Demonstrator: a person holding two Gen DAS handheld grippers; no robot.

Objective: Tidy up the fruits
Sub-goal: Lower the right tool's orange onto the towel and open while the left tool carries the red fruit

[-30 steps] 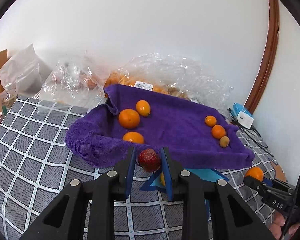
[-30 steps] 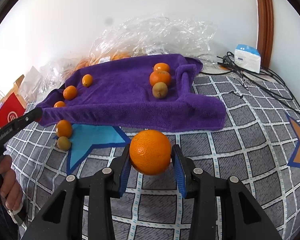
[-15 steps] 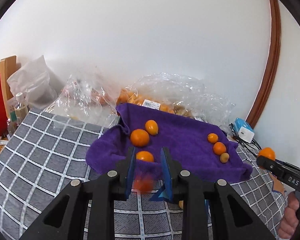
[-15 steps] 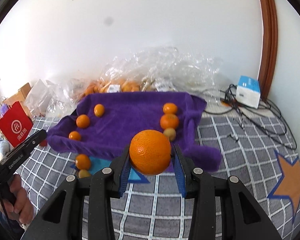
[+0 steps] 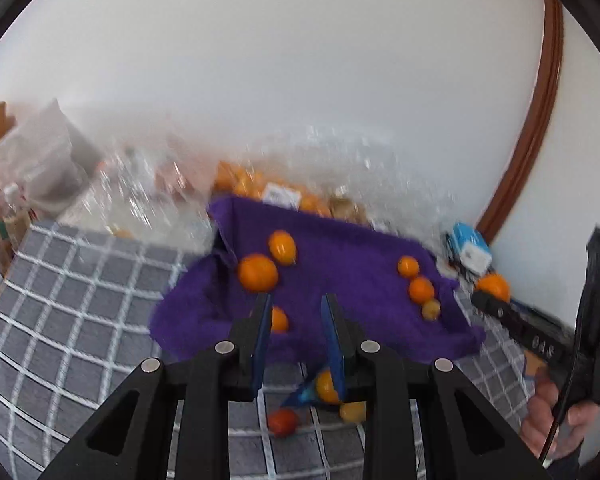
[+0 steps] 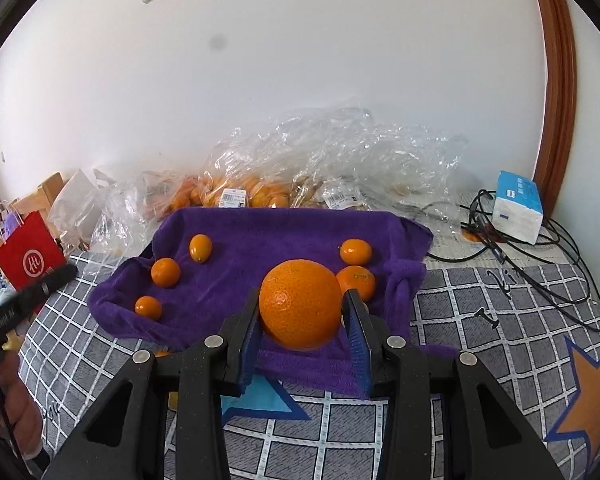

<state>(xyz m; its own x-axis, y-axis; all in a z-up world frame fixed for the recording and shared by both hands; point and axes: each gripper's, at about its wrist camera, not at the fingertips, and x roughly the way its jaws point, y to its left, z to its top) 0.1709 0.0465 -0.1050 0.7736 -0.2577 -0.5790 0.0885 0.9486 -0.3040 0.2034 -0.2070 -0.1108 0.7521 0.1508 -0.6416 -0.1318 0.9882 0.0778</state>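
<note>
My right gripper [image 6: 302, 300] is shut on a big orange [image 6: 300, 304], held above the near edge of the purple towel [image 6: 268, 240]. Several small oranges lie on the towel, in a left group [image 6: 166, 272] and a right group [image 6: 356, 251]. My left gripper [image 5: 296, 320] hangs over the towel's [image 5: 340, 256] front edge, its jaws close together with nothing between them. A red fruit [image 5: 283, 422] lies on the checked bedspread below it, beside an orange [image 5: 326, 386] and a small yellow fruit [image 5: 352, 412]. In the left wrist view the right gripper [image 5: 488, 300] and its orange [image 5: 494, 286] show at the right.
Clear plastic bags [image 6: 320, 160] holding more fruit are heaped behind the towel against the wall. A blue-and-white box [image 6: 518, 212] and black cables [image 6: 540, 264] lie at the right. A red paper bag [image 6: 30, 256] stands at the left. The grey checked bedspread [image 6: 480, 320] covers the surface.
The red fruit has slipped out of my left gripper and dropped onto the bedspread. Both grippers have risen; the right one still carries the big orange.
</note>
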